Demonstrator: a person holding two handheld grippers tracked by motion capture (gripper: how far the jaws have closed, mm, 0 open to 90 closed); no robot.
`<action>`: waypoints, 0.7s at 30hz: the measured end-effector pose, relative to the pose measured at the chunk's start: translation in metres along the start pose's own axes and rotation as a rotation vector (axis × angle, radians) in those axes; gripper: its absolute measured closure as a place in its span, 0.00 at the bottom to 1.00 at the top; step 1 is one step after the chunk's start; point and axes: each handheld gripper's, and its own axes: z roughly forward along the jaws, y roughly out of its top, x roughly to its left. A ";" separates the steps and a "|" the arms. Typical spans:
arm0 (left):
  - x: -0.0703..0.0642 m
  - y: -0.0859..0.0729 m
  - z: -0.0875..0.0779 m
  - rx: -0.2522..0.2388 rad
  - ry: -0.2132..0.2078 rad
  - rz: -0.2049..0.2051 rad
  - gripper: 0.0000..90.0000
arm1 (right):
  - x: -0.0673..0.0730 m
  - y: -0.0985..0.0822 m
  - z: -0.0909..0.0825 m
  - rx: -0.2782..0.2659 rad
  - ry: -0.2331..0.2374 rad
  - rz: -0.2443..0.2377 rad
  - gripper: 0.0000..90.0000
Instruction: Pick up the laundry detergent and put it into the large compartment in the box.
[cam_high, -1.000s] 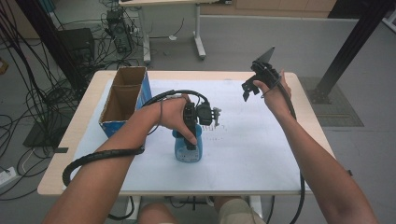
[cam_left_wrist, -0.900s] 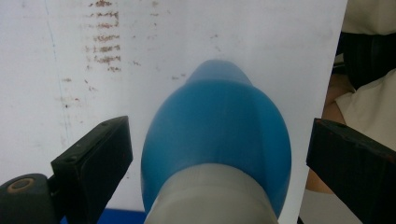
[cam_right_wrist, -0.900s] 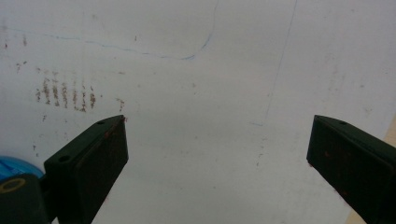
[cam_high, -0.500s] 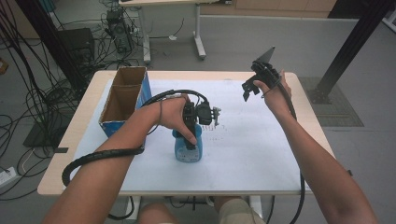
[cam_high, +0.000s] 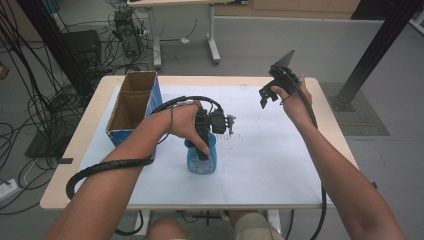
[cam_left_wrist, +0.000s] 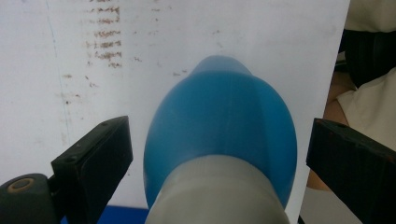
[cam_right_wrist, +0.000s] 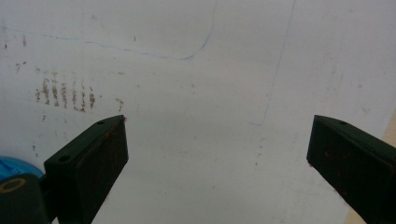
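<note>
A blue bottle (cam_high: 201, 162) with a pale grey neck (cam_left_wrist: 219, 196) stands on the white sheet near the table's front middle. My left gripper (cam_high: 202, 150) points straight down over it. In the left gripper view the left gripper (cam_left_wrist: 219, 128) is open: its jaws stand on either side of the bottle's blue body (cam_left_wrist: 219, 130), with a gap on each side. My right gripper (cam_high: 267, 97) is held up above the table's back right part. It (cam_right_wrist: 217, 123) is open, with only bare white paper between its jaws. A sliver of the bottle (cam_right_wrist: 14, 168) shows at that view's lower left.
An open cardboard box (cam_high: 132, 107) with a blue side stands at the table's left. A white paper sheet (cam_high: 270, 150) covers most of the wooden table (cam_high: 90, 145); brown smudges (cam_high: 232, 135) mark it near the bottle. Cables and another table's legs lie on the floor beyond.
</note>
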 end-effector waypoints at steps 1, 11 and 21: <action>0.000 0.000 0.000 0.000 0.000 0.000 0.08 | 0.000 0.000 0.000 0.000 0.000 0.000 0.06; 0.000 0.001 -0.002 0.004 0.002 0.004 0.10 | 0.000 -0.001 -0.001 -0.001 0.001 0.000 0.06; -0.001 0.002 -0.002 0.001 0.009 0.008 0.13 | 0.000 0.000 -0.001 0.000 0.001 0.001 0.06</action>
